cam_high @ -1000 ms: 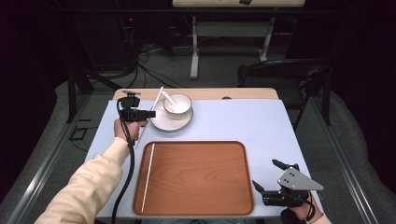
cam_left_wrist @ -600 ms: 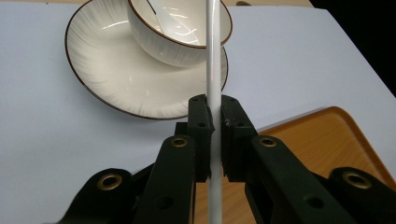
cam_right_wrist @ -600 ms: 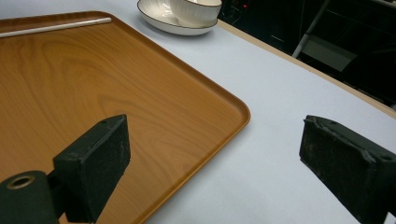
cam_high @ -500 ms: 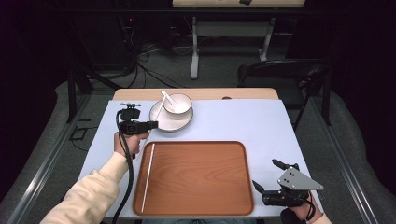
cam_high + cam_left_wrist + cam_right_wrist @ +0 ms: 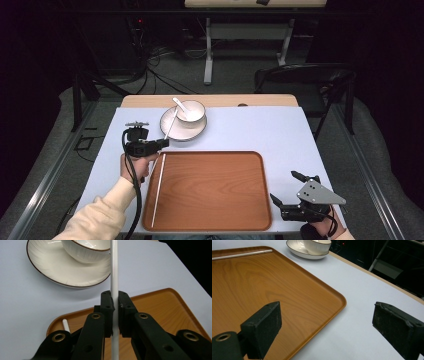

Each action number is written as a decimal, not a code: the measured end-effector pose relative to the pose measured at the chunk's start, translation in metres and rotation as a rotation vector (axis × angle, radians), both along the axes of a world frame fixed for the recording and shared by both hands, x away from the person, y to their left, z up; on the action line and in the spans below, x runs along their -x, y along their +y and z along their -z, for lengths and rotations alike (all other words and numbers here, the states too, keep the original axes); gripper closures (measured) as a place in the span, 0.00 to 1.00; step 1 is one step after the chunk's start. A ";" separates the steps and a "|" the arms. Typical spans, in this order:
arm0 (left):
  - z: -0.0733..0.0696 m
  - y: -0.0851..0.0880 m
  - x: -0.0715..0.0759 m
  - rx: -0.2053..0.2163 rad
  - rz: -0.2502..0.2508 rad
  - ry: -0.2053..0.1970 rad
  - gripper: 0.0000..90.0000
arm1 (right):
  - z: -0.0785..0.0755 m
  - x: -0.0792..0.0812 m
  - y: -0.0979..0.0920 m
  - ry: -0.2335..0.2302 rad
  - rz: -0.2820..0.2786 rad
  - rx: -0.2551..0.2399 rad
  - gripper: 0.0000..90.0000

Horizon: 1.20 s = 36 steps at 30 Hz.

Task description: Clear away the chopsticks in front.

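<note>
The left gripper (image 5: 162, 143) is clamped on a thin, smooth white chopstick (image 5: 114, 270). In the left gripper view its matte black pads (image 5: 108, 312) press the round stick from both sides, and the stick runs on past them toward the dishes. In the high view this stick slants from the gripper up over the near left rim of the saucer (image 5: 172, 134).

A second white chopstick (image 5: 158, 187) of the same slim, straight shape lies flat in the tray (image 5: 215, 190), along its left edge. The tray is a rounded rectangle with a low raised lip, orange-brown with a wood grain pattern that shows clearly in the right gripper view. It sits at the near middle of a pale blue table top (image 5: 260, 130) with a light wooden strip along its far edge.

Just beyond the tray's far left corner stands the glossy white saucer, round, finely ribbed and edged with a thin dark line. A white ribbed bowl (image 5: 191, 114) with the same dark rim sits on it, and a white spoon (image 5: 181, 106) rests in the bowl.

The right gripper (image 5: 289, 206) rests near the tray's near right corner, its jaws wide apart and empty; its blocky black pads (image 5: 263, 327) look rough and slightly worn. A grey three-cornered plate tops it.

No writing or labels can be read.
</note>
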<state>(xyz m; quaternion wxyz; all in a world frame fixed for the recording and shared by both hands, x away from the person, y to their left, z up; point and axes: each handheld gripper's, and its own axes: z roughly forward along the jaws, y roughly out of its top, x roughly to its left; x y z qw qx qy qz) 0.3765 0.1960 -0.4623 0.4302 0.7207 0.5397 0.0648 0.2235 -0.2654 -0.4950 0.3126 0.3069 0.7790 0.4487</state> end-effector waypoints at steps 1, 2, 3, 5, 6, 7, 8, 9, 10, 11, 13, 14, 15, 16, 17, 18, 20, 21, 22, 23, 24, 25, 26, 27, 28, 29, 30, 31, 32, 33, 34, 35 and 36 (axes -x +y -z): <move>0.001 0.000 0.003 0.002 0.000 0.000 0.94 | 0.000 0.000 0.000 0.000 0.000 0.000 0.09; 0.002 0.001 0.006 0.005 0.001 0.000 0.94 | 0.000 0.000 0.000 0.000 0.000 -0.001 0.09; 0.003 0.001 0.009 0.004 -0.003 -0.003 0.94 | 0.000 0.000 0.000 0.000 0.001 -0.002 0.09; 0.006 0.002 0.015 0.001 -0.008 -0.009 0.94 | 0.000 0.001 0.000 0.000 0.000 -0.003 0.09; 0.007 0.003 0.017 0.006 -0.011 -0.005 0.94 | 0.000 0.001 0.000 0.000 0.001 -0.003 0.09; 0.009 0.004 0.020 0.007 -0.013 -0.004 0.94 | 0.000 0.001 0.000 0.000 -0.001 -0.002 0.09; 0.011 0.004 0.022 0.007 -0.021 -0.007 0.94 | 0.000 0.001 0.000 0.000 0.000 -0.001 0.09; 0.013 0.005 0.025 -0.001 -0.025 -0.009 0.94 | 0.000 0.001 0.000 -0.001 -0.001 0.000 0.09; 0.015 0.006 0.027 0.001 -0.029 -0.005 0.94 | 0.000 0.001 0.000 0.000 0.000 0.002 0.09; 0.017 0.007 0.028 0.005 -0.033 0.001 0.94 | 0.000 0.001 0.001 0.001 0.000 0.002 0.09; 0.021 0.009 0.031 0.001 -0.042 0.003 0.94 | 0.000 0.000 0.001 0.001 0.001 0.003 0.09; 0.023 0.010 0.033 0.000 -0.049 0.005 0.94 | 0.000 0.000 0.001 0.001 0.001 0.003 0.09; 0.026 0.011 0.034 -0.004 -0.059 0.004 0.94 | 0.000 0.000 0.001 0.001 0.001 0.004 0.09; 0.028 0.012 0.035 0.003 -0.067 0.009 0.94 | 0.000 0.000 0.001 0.001 0.001 0.003 0.09; 0.031 0.013 0.036 -0.002 -0.073 0.011 0.94 | 0.000 0.000 0.000 0.001 0.001 0.002 0.09; 0.034 0.013 0.038 0.000 -0.083 0.015 0.94 | 0.000 0.000 0.000 0.001 0.001 0.002 0.09; 0.039 0.015 0.039 -0.007 -0.089 0.027 0.94 | 0.000 0.000 0.000 0.001 0.001 0.003 0.09; 0.042 0.016 0.040 -0.008 -0.096 0.033 0.94 | 0.000 0.000 0.000 0.001 0.000 0.003 0.09; 0.045 0.017 0.041 -0.011 -0.105 0.038 0.94 | 0.000 0.000 0.000 0.001 0.000 0.003 0.09; 0.048 0.017 0.041 -0.011 -0.114 0.043 0.94 | 0.000 0.000 0.000 0.001 0.001 0.003 0.09; 0.050 0.018 0.042 -0.016 -0.121 0.047 0.94 | 0.000 0.000 0.001 0.001 0.001 0.003 0.09; 0.053 0.018 0.043 -0.019 -0.124 0.053 0.94 | 0.000 0.000 0.001 0.001 0.001 0.004 0.09; 0.056 0.018 0.044 -0.020 -0.128 0.061 0.94 | 0.000 0.000 0.001 0.001 0.001 0.004 0.09; 0.059 0.018 0.045 -0.022 -0.134 0.073 0.94 | 0.000 0.000 0.001 0.001 0.002 0.004 0.09; 0.062 0.017 0.047 -0.026 -0.139 0.077 0.94 | 0.000 0.000 0.001 0.001 0.002 0.004 0.09; 0.065 0.016 0.048 -0.039 -0.141 0.088 0.94 | 0.000 0.000 0.001 0.002 0.002 0.005 0.09; 0.069 0.015 0.050 -0.041 -0.146 0.100 0.94 | 0.000 0.000 0.001 0.001 0.001 0.005 0.09; 0.069 0.015 0.050 -0.041 -0.146 0.100 0.94 | 0.000 0.000 0.001 0.001 0.001 0.005 0.09; 0.074 0.015 0.052 -0.038 -0.164 0.117 0.94 | 0.000 0.001 0.001 0.000 0.002 0.004 0.09; 0.076 0.016 0.053 -0.043 -0.171 0.125 0.94 | 0.000 0.000 0.001 0.001 0.001 0.003 0.09; 0.076 0.016 0.053 -0.044 -0.179 0.131 0.94 | 0.000 0.000 0.001 0.001 0.002 0.003 0.09; 0.076 0.016 0.054 -0.053 -0.192 0.126 0.94 | 0.000 0.000 0.001 0.001 0.001 0.004 0.09; 0.077 0.016 0.054 -0.059 -0.195 0.128 0.94 | 0.000 0.001 0.001 0.001 0.000 0.004 0.09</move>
